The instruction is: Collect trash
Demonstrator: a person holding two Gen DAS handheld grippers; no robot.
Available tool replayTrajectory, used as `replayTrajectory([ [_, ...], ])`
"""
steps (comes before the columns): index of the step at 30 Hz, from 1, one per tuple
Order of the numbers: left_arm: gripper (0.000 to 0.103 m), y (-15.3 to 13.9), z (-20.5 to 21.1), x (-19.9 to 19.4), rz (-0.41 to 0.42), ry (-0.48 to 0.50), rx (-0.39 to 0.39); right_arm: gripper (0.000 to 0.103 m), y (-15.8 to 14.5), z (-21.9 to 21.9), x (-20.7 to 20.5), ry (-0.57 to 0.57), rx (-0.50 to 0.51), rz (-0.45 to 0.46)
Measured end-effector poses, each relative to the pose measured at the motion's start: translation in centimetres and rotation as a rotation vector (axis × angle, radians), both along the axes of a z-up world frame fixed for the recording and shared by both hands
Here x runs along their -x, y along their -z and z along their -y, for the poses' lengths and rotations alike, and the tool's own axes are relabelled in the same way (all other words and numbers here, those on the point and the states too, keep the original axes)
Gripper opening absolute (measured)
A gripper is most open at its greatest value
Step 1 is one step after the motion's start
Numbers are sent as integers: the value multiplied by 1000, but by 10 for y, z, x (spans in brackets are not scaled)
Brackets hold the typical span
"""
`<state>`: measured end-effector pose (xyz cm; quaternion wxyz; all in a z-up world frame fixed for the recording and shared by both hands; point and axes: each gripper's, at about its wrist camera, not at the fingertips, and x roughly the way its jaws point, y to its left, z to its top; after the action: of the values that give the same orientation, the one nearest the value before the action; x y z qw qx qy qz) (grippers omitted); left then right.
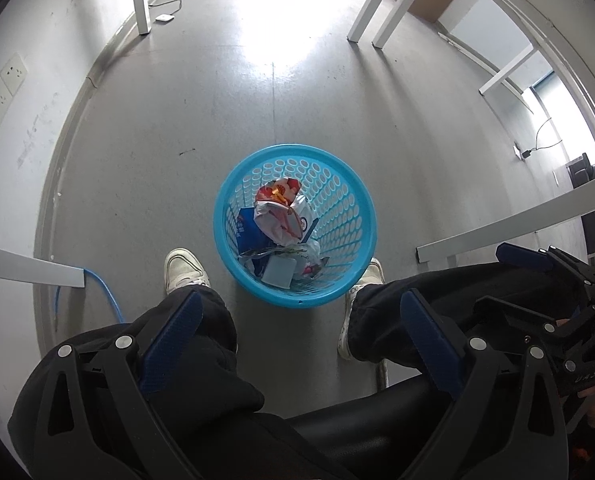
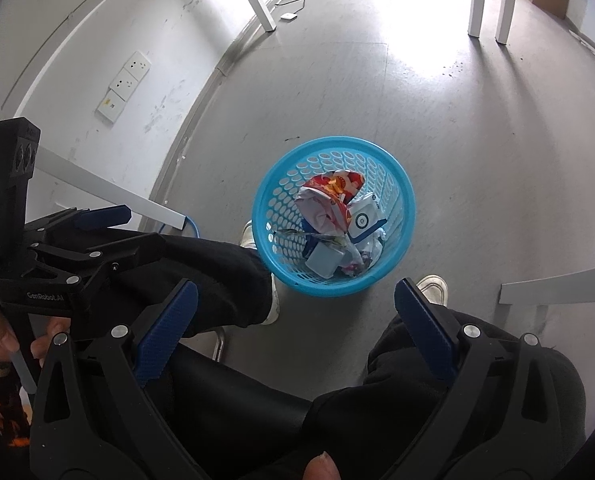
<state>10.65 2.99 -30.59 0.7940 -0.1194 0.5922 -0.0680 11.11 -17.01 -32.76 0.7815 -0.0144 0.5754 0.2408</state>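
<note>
Nearest the lens, the left gripper (image 1: 297, 340) hangs above the person's black-trousered knees (image 1: 201, 352) with its blue-padded fingers (image 1: 169, 344) spread wide and nothing between them. The right gripper (image 2: 293, 328) is likewise wide open and empty over the lap. Beyond, on the grey floor (image 1: 297, 100), a blue perforated basket (image 1: 361, 216) stands between two white shoes (image 1: 183, 270), holding crumpled wrappers (image 1: 277, 212), a small pale box (image 1: 279, 274) and other trash.
</note>
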Motion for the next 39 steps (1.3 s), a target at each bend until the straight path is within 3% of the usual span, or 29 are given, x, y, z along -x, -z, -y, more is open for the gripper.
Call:
replayTrajectory([
  [39, 97, 8, 5, -3, -29, 10, -15, 94, 13, 4, -11, 22, -45, -73],
])
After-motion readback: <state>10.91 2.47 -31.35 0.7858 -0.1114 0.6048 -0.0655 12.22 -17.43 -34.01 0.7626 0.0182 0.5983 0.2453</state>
